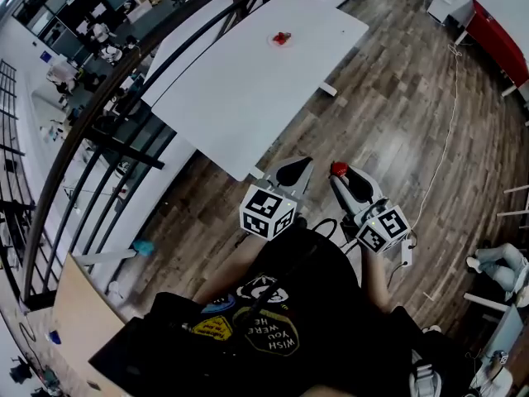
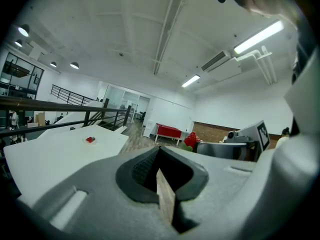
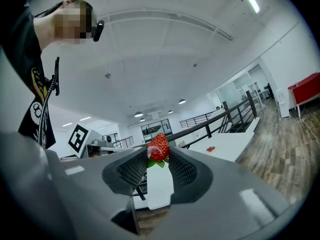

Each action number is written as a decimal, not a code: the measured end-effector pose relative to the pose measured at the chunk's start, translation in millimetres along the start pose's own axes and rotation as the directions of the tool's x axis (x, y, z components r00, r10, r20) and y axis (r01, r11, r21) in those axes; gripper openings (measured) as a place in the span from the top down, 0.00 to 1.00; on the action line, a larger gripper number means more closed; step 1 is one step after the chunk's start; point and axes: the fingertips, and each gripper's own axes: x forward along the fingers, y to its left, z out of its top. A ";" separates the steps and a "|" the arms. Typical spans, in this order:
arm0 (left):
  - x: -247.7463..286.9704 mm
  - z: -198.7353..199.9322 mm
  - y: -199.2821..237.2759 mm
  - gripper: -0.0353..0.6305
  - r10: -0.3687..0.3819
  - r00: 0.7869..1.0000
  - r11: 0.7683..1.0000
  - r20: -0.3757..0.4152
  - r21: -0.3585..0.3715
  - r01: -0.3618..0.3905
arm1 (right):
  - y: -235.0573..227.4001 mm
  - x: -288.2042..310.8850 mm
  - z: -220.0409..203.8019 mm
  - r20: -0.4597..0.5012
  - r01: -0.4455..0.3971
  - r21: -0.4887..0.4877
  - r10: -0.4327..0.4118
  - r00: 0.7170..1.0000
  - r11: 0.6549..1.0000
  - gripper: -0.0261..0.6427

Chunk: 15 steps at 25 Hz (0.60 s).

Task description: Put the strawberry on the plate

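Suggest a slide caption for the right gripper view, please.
Right gripper holds a strawberry between its jaws, white table ahead.

A white table [image 1: 248,89] is standing on the wooden floor [image 1: 397,114] — toward its far end a small plate [image 2: 85,141] is sitting, bearing something red [image 2: 90,139].

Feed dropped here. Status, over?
Left gripper shut, empty. Right gripper shut on strawberry. Plate ahead on table, something red on it. Nothing seen in the way.
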 end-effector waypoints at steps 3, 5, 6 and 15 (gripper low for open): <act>12.9 -6.1 0.0 0.94 0.013 1.000 1.000 -0.008 0.000 -0.013 | -14.9 0.7 -3.1 -0.009 -0.006 0.014 0.007 1.000 1.000 0.76; 15.8 -4.0 0.8 0.94 0.021 1.000 1.000 0.021 0.007 -0.022 | -19.7 -0.2 -6.4 -0.016 -0.010 0.023 0.010 1.000 1.000 0.76; 17.4 -1.7 3.3 0.94 0.029 0.999 1.000 0.032 0.010 -0.030 | -22.1 0.2 -7.3 -0.019 -0.011 0.027 0.012 1.000 1.000 0.76; 46.3 -3.6 46.2 0.94 0.076 0.996 0.997 -0.038 -0.009 -0.076 | -47.6 35.7 -2.8 -0.026 -0.014 0.049 0.016 1.000 0.999 0.76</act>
